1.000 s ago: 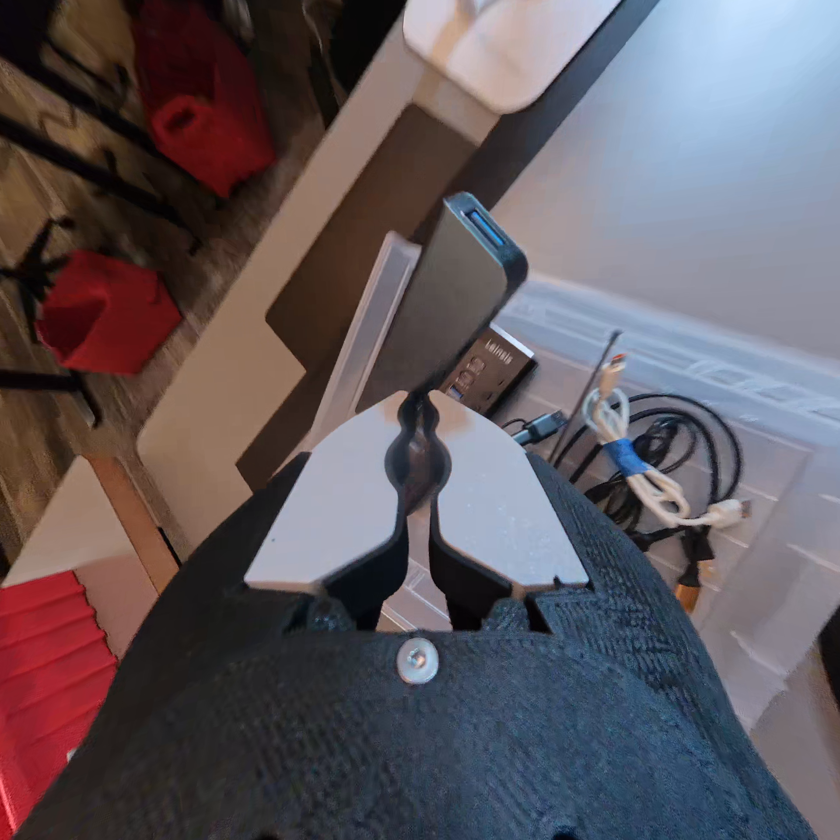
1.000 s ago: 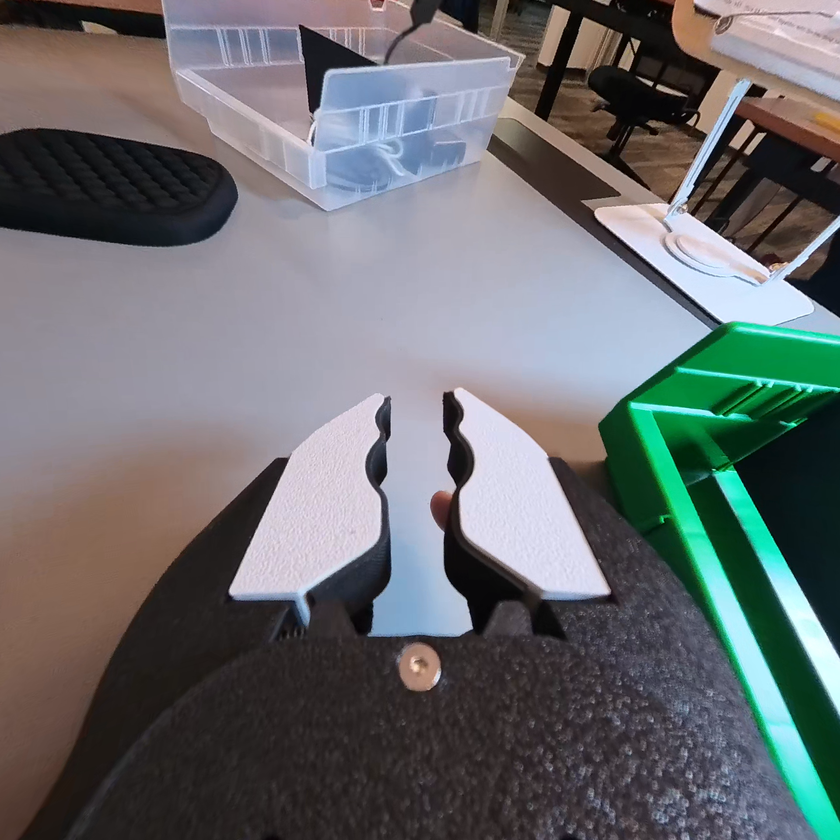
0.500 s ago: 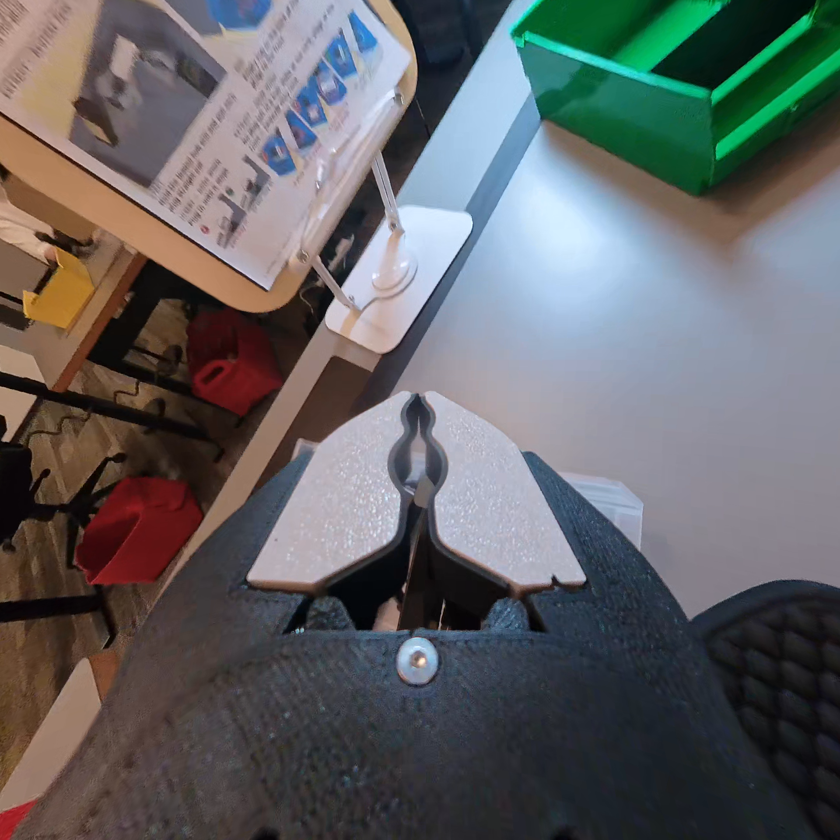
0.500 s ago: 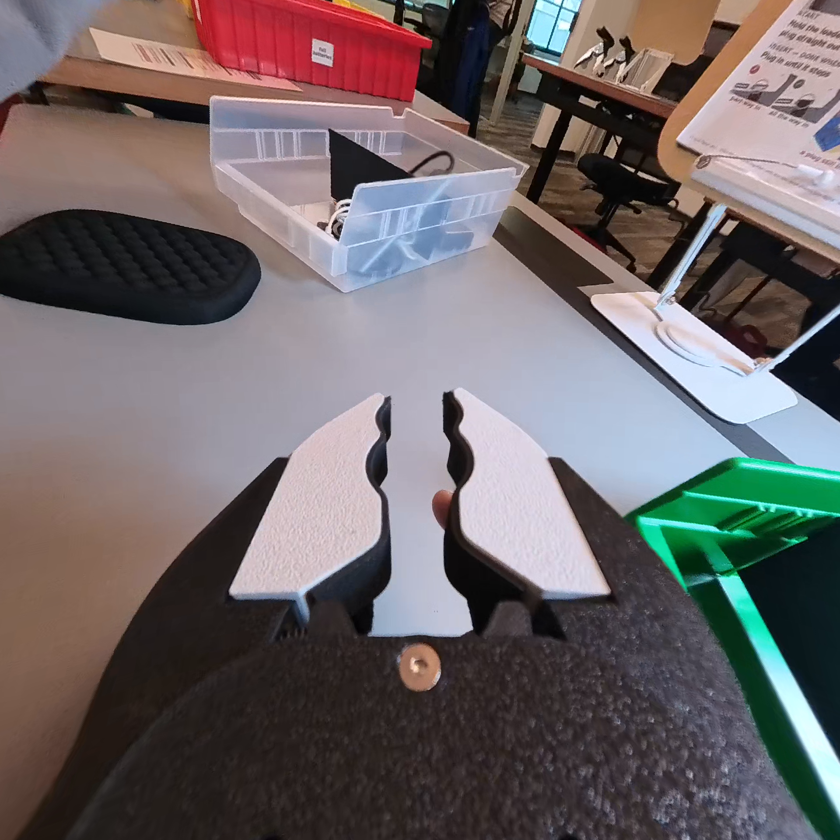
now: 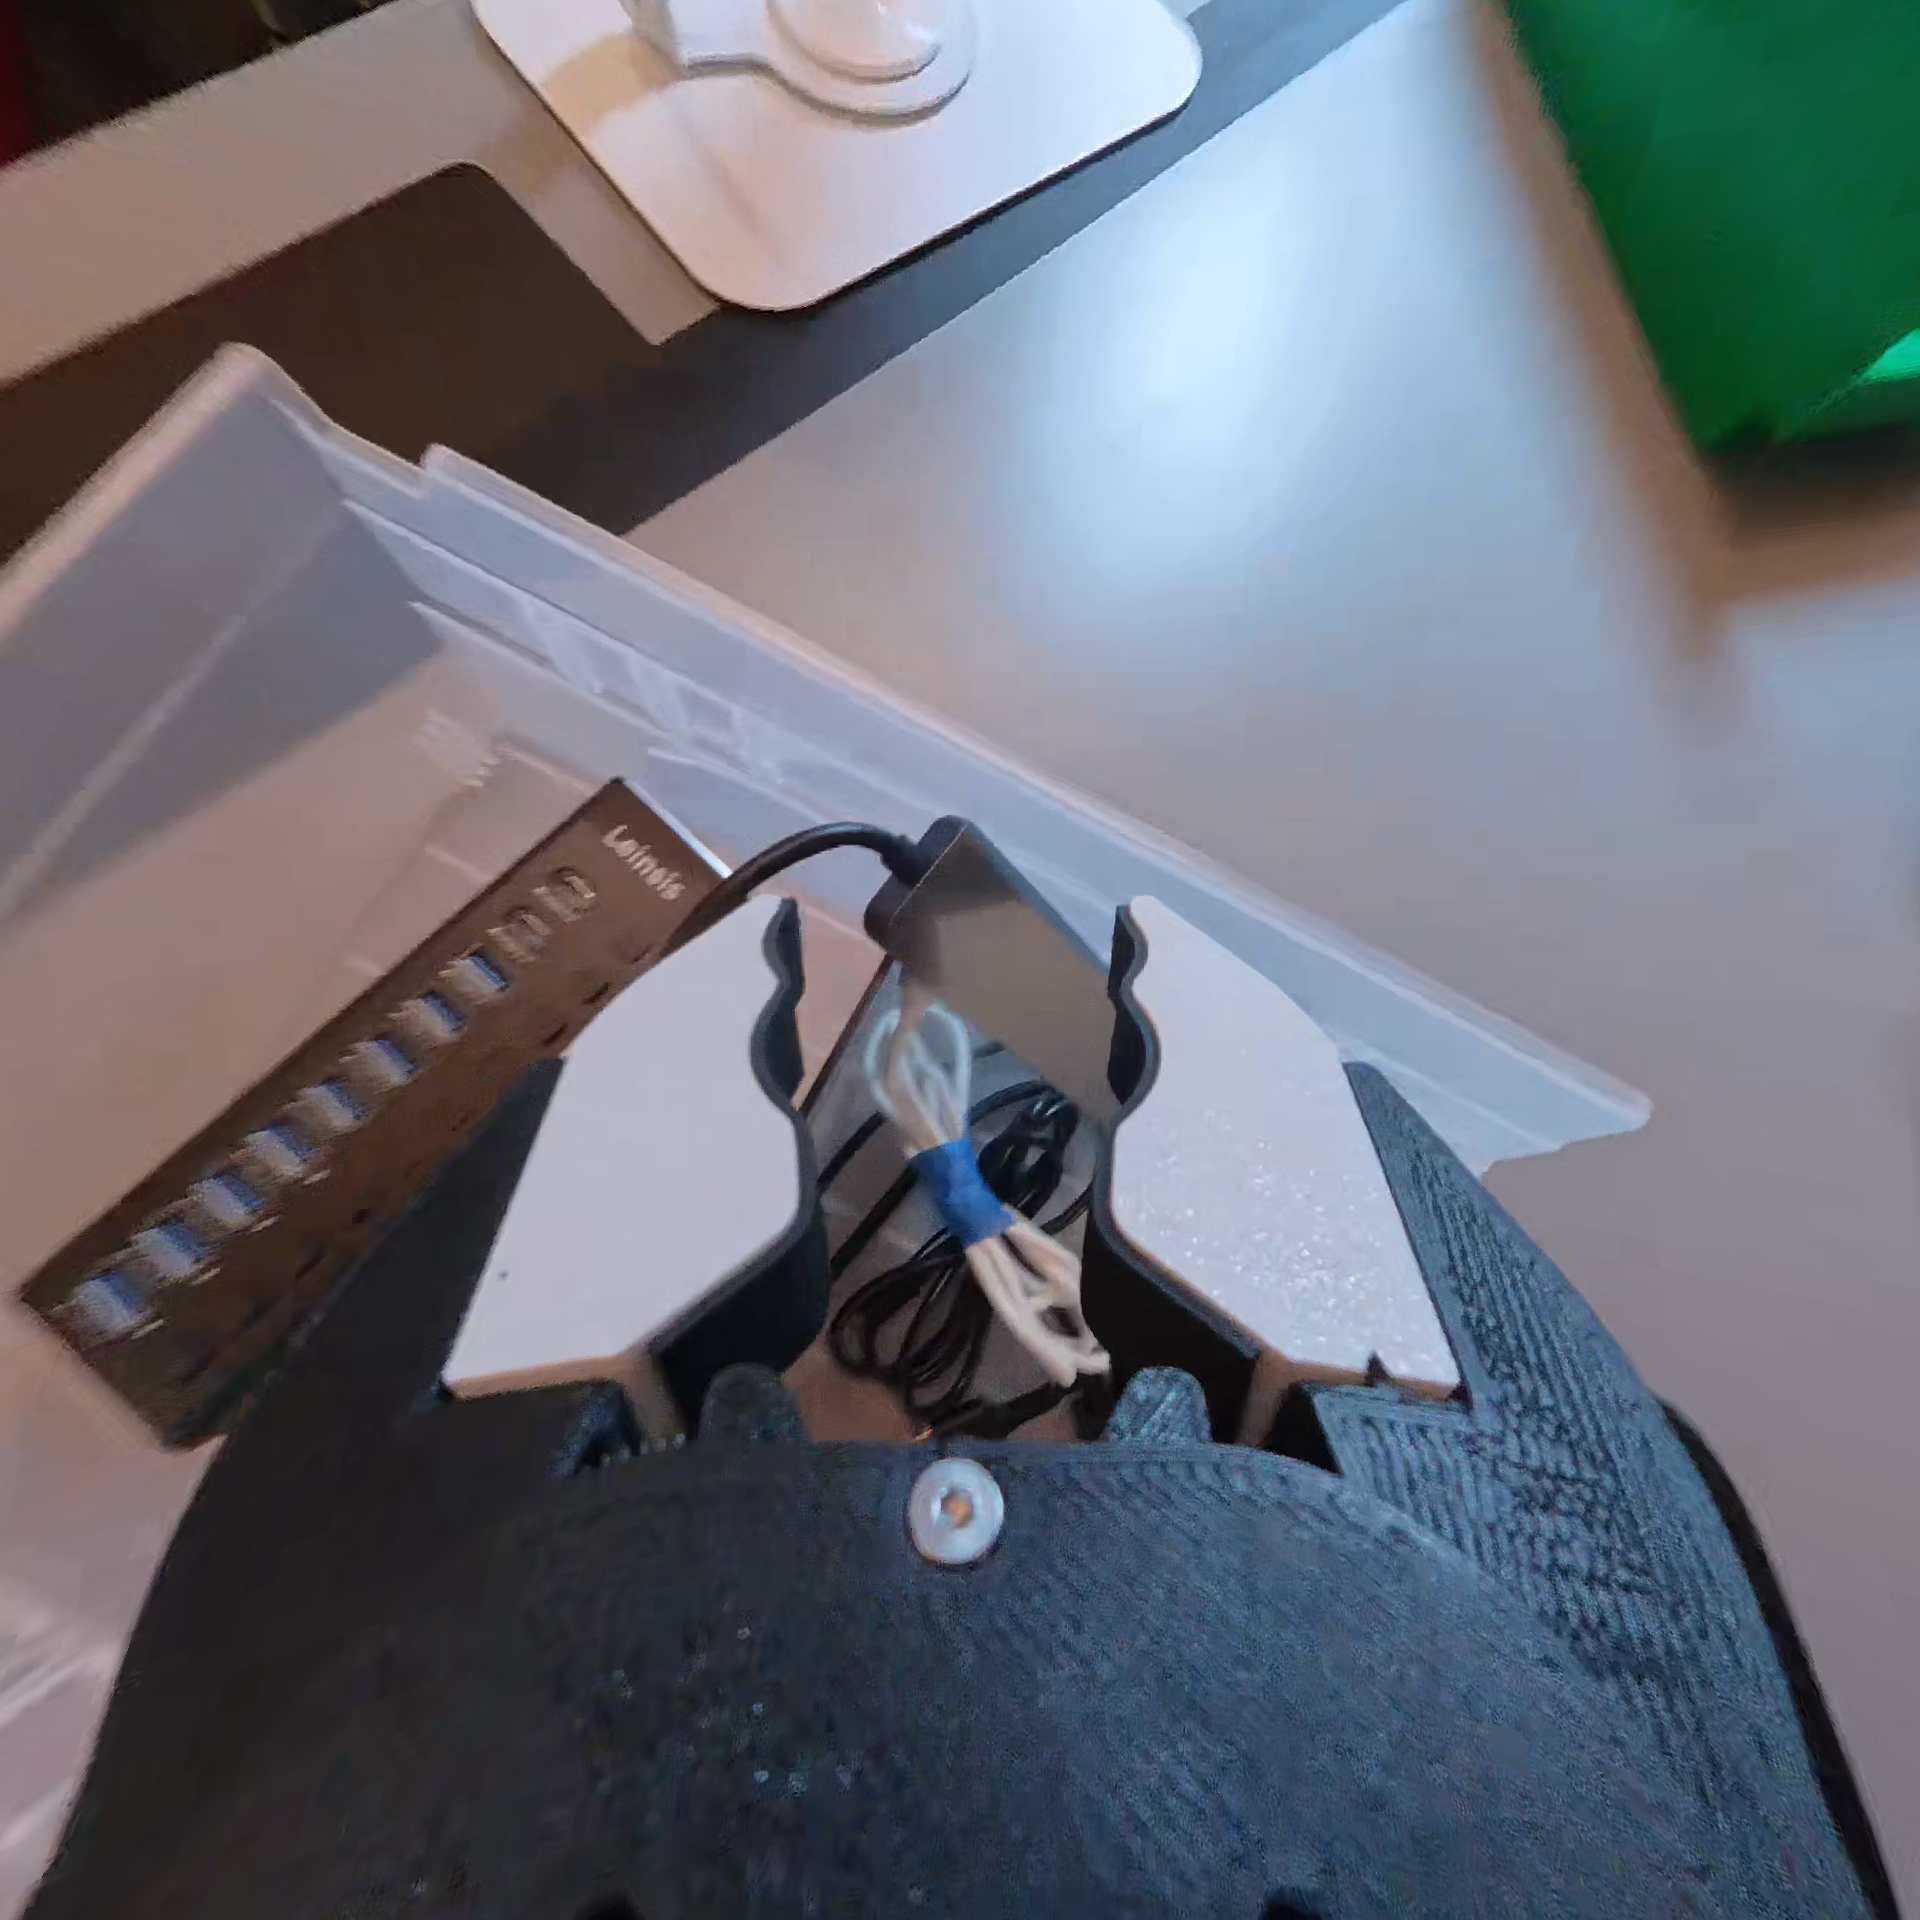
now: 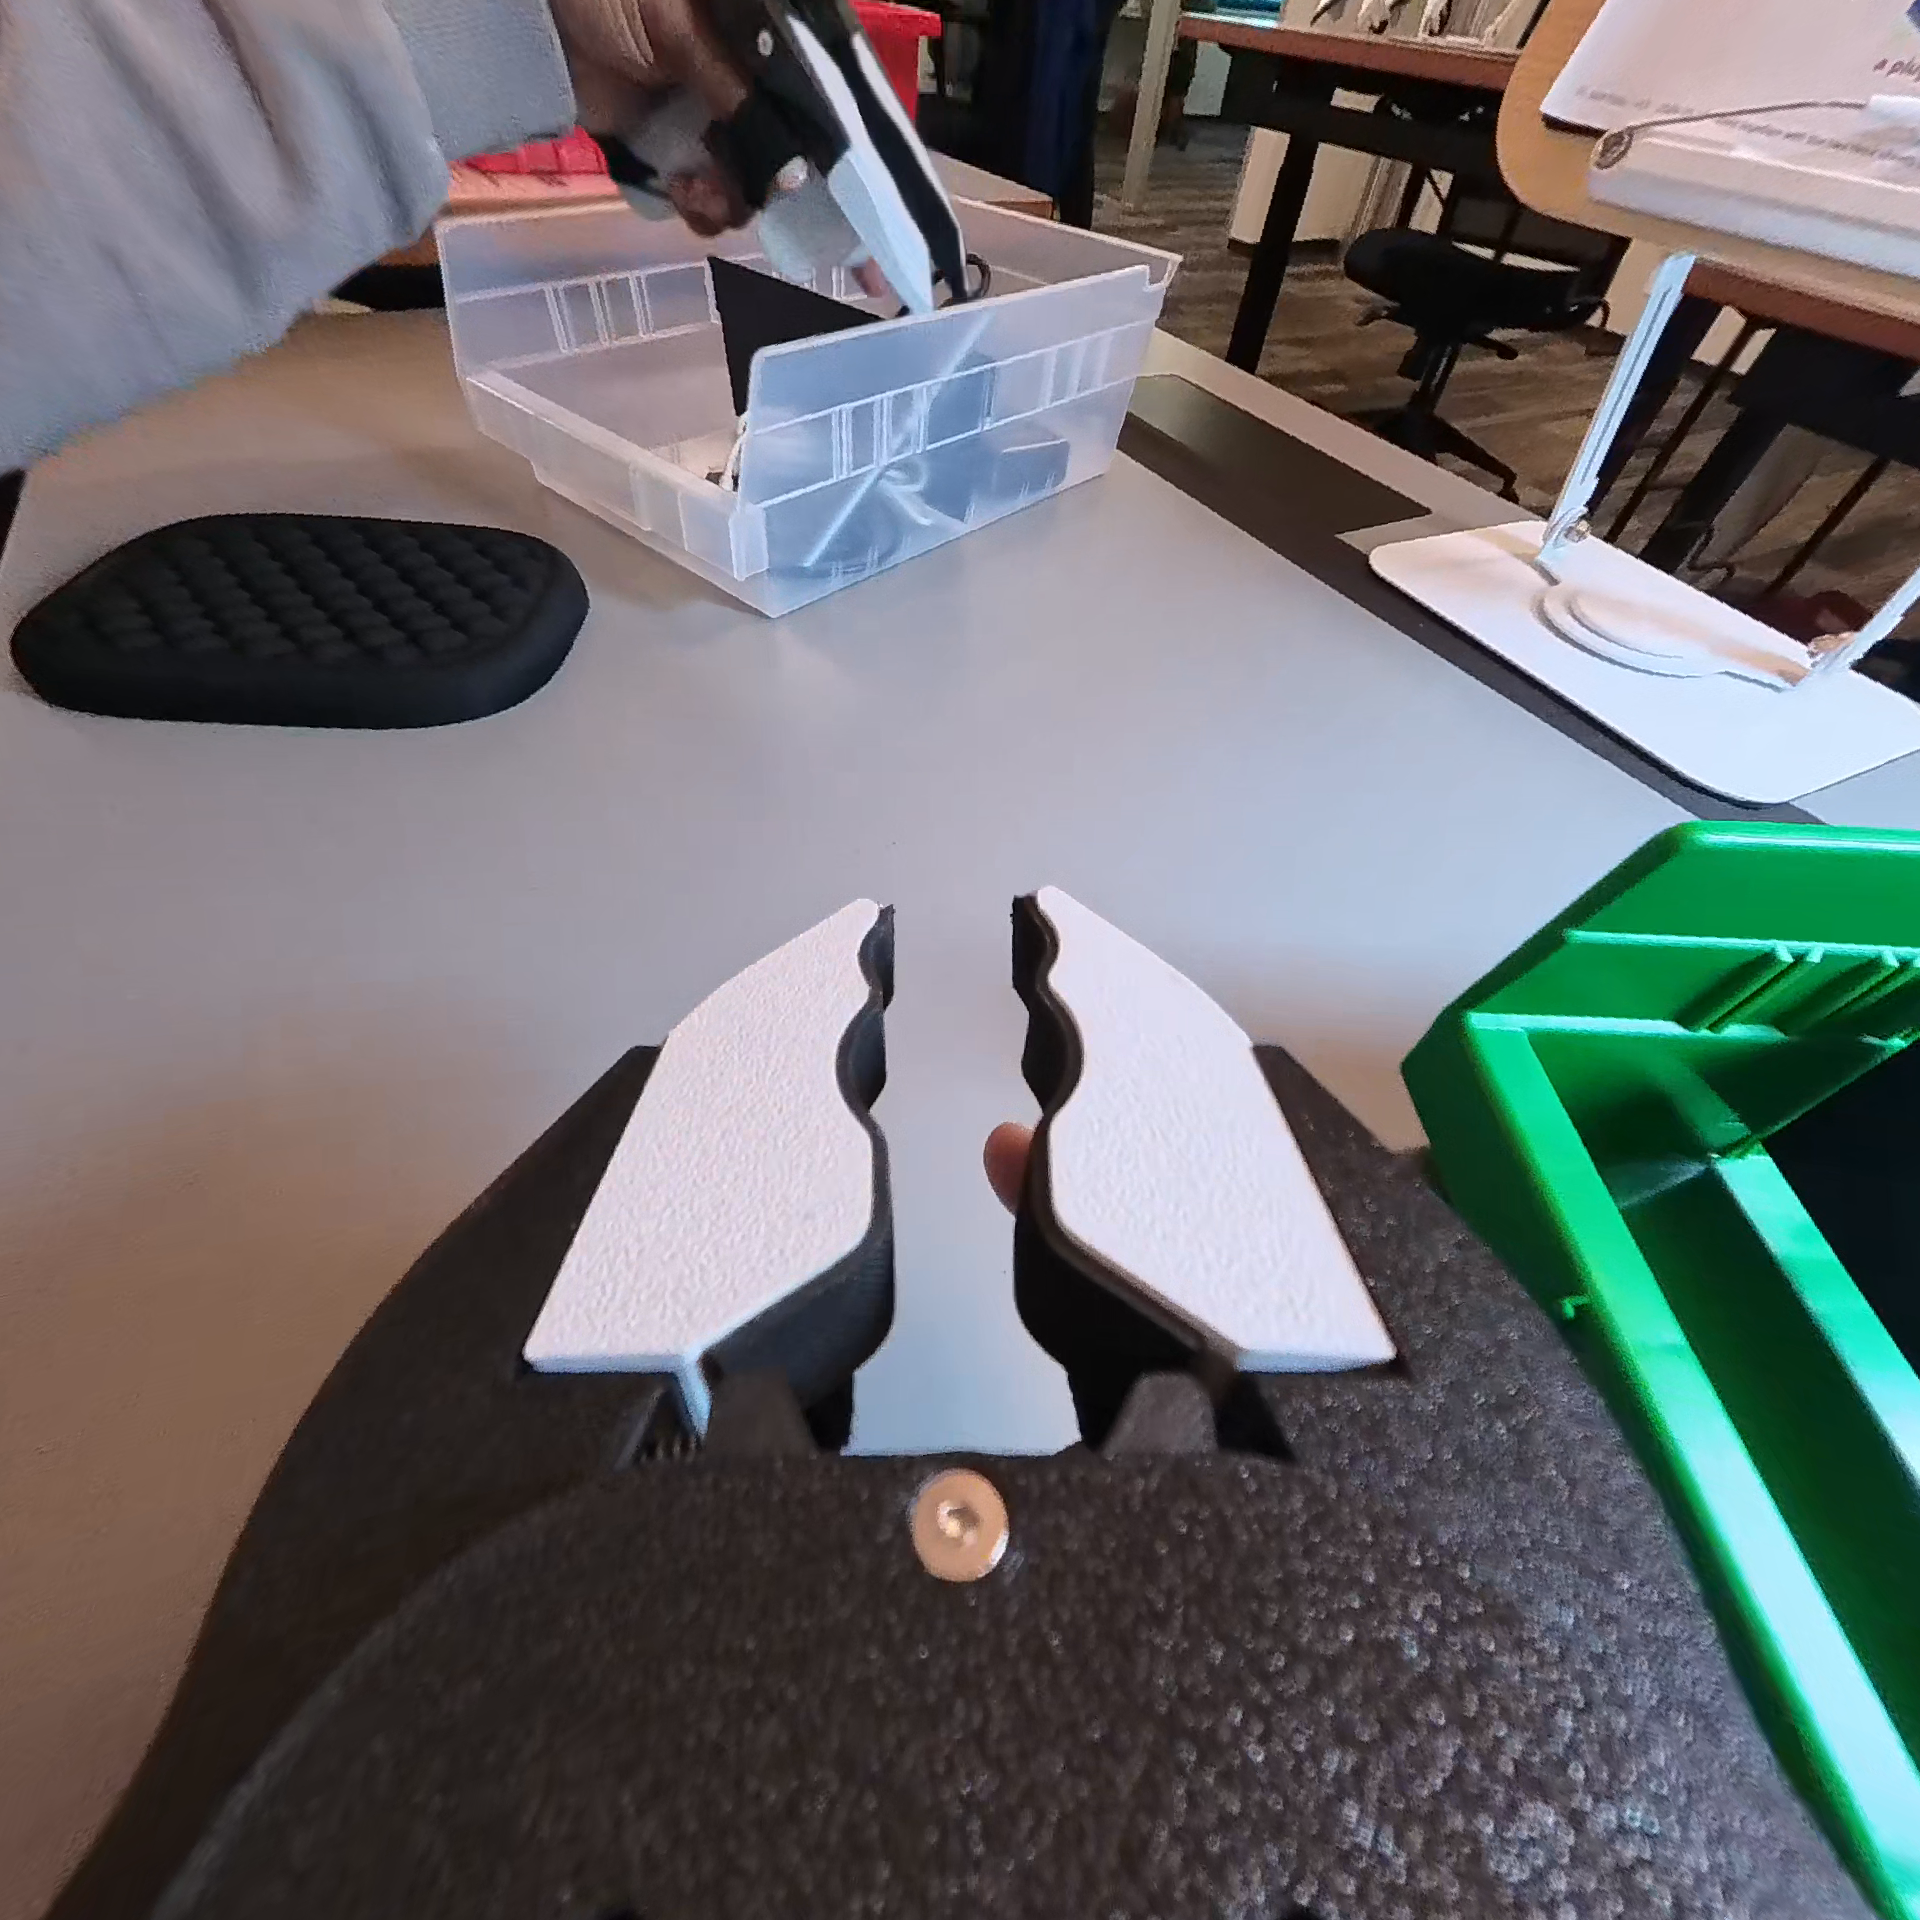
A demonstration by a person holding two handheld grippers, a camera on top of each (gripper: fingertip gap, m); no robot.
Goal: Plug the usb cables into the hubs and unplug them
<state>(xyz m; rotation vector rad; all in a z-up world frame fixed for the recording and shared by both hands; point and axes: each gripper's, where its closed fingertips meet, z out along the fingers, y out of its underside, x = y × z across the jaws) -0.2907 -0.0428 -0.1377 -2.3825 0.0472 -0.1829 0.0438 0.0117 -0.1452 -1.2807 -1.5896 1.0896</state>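
Left tongs (image 5: 956,935) have opened wide over the grey hub (image 5: 997,966).

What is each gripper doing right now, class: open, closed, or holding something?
Left gripper: open above the clear bin, the slim grey hub between its fingers, not clamped.
Right gripper: open, holding nothing, over the table.

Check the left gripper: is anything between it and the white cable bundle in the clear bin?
Yes. The small grey hub sits between the open jaws of the left gripper, over the upper end of the white cable bundle. Loose black cables lie tangled against the bundle too. Its blue-taped middle shows uncovered.
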